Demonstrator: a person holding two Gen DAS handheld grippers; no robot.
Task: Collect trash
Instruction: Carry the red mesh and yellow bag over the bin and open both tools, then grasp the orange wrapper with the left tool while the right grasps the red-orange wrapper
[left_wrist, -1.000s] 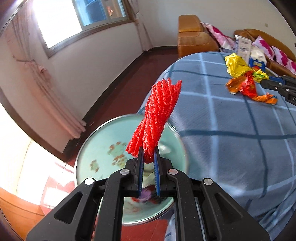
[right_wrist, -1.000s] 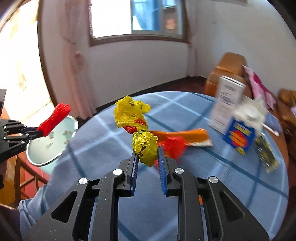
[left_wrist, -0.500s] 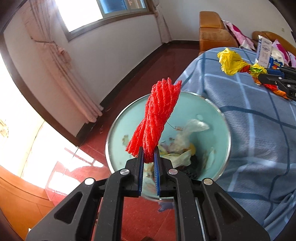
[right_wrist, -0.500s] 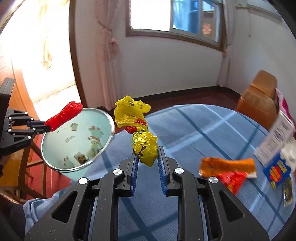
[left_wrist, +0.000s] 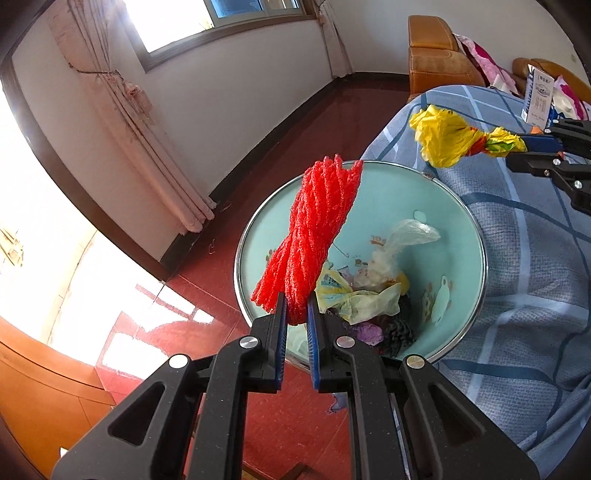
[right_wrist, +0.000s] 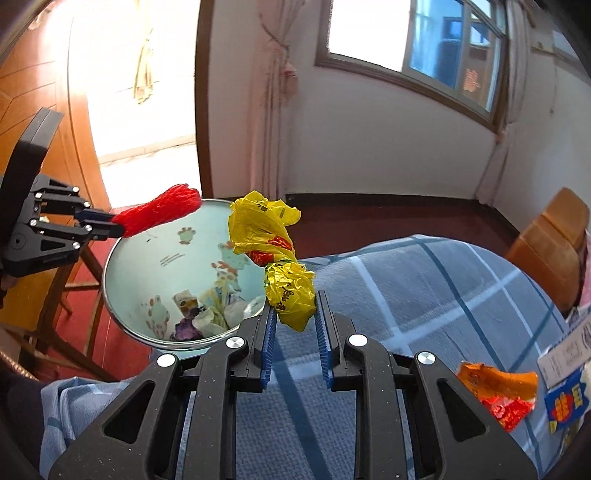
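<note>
At the centre of the left wrist view, the left gripper (left_wrist: 296, 308) is clamped on a red foam net (left_wrist: 314, 229) that stands up over the pale blue trash bin (left_wrist: 461, 236), whose crumpled contents show fully only here. In the right wrist view, the right gripper (right_wrist: 294, 314) pinches a yellow plastic bag (right_wrist: 273, 254) at frame centre, above the bin's near rim beside the blue checked tablecloth (right_wrist: 424, 288). Only this view shows an orange wrapper (right_wrist: 498, 387) at lower right, lying on the cloth; the packaging beside it is cut off and hard to identify.
</note>
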